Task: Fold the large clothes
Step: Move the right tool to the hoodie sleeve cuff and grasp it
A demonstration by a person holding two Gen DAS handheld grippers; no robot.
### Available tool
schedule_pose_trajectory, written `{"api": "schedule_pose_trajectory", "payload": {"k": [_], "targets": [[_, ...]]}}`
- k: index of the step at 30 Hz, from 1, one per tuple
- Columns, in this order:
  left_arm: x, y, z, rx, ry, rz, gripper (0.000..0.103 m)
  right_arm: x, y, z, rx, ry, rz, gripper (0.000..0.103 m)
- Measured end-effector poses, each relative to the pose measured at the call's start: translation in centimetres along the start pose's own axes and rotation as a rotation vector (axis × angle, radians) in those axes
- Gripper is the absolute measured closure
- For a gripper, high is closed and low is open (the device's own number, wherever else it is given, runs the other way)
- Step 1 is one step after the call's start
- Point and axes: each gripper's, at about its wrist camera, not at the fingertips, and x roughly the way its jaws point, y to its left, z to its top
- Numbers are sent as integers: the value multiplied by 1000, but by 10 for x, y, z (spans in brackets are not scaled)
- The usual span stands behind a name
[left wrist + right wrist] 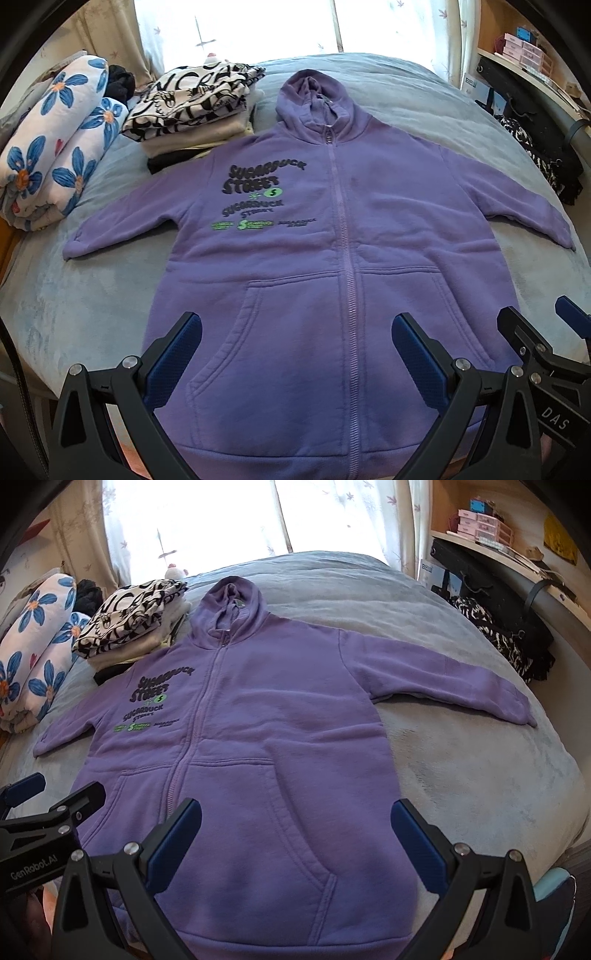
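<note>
A purple zip hoodie (332,236) lies flat and face up on the bed, hood toward the window, both sleeves spread out; it also shows in the right wrist view (280,716). My left gripper (297,325) is open and empty above the hoodie's lower front, left of the zip. My right gripper (297,812) is open and empty above the right pocket. The right gripper shows at the lower right of the left wrist view (535,321), and the left gripper at the lower left of the right wrist view (59,790).
A grey-blue blanket (74,295) covers the bed. A stack of folded clothes (192,107) lies at the back left beside a rolled floral quilt (59,147). Dark patterned clothes (498,638) lie at the right edge below a shelf (491,542).
</note>
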Motion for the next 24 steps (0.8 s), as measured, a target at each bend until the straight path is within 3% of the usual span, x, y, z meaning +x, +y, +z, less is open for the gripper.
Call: {"api": "schedule_pose_trajectory", "payload": {"k": [6,9,17,24], "targets": [[12,-24,12,40,42,0,1,11,-23,9,25,9,8,0],[14,-37,22,54,45,-35,1,18,-36,14,35,17,22,0],[1,-75,61,104,-71,-48,1,25,-78,36,131,9,94,0],[0,-98,89,171,-125,-67,1,16,-120,59,211,-79,68,0]]}}
